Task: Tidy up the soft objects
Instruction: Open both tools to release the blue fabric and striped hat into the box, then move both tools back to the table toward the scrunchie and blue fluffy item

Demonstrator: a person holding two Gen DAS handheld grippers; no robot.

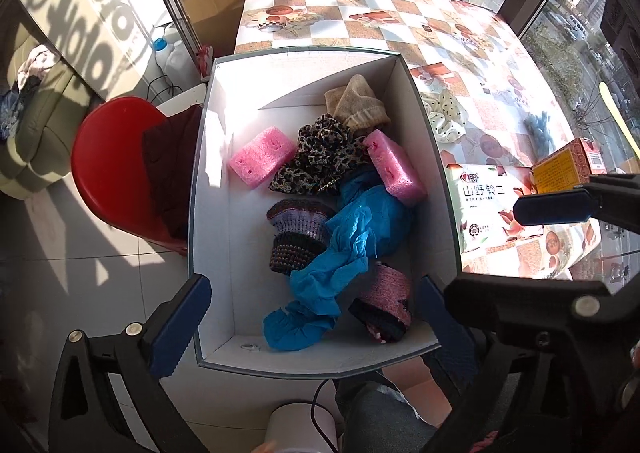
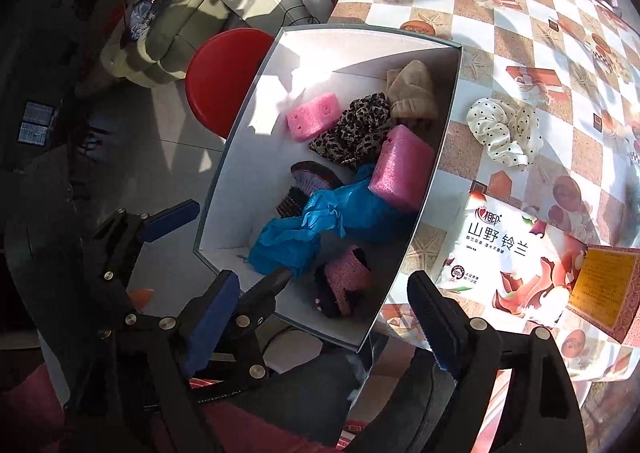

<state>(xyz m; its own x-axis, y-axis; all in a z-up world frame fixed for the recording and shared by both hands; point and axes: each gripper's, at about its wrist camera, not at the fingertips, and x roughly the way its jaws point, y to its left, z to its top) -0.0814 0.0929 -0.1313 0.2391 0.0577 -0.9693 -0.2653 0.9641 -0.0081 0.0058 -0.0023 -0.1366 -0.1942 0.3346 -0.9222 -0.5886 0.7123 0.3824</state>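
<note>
- While both grippers hover at the near end of the box (image 1: 208, 181), your likely next pick is the polka-dot scrunchie (image 2: 502, 133), the one loose soft thing in plain view outside it; it lies on the checked tablecloth (image 2: 532, 29) just beside the box's right wall, at about one o'clock in the right wrist view.
- Swing the right gripper (image 2: 320, 317) over the wall toward one o'clock, come down on the bunched middle of the scrunchie, and pinch fabric rather than cloth beneath; the tablecloth could lift with it if you dig in.
- Steer wide of the tissue pack (image 2: 516, 257) at three o'clock; it sits near your path.
- Drop it in the bare white floor at ten o'clock, beside the far pink foam block (image 1: 262, 157), since the right half is already piled with the leopard scarf (image 1: 320, 157), blue plastic cover (image 1: 352, 237), beige knit (image 1: 360, 105) and two knitted pieces (image 1: 298, 233).
- Right jaws: spread wide, nothing between them, touching nothing.
- Left gripper (image 1: 316, 317): jaws likewise released and wide, straddling the box's near end at six o'clock, holding nothing; keep it clear of the rim.
</note>
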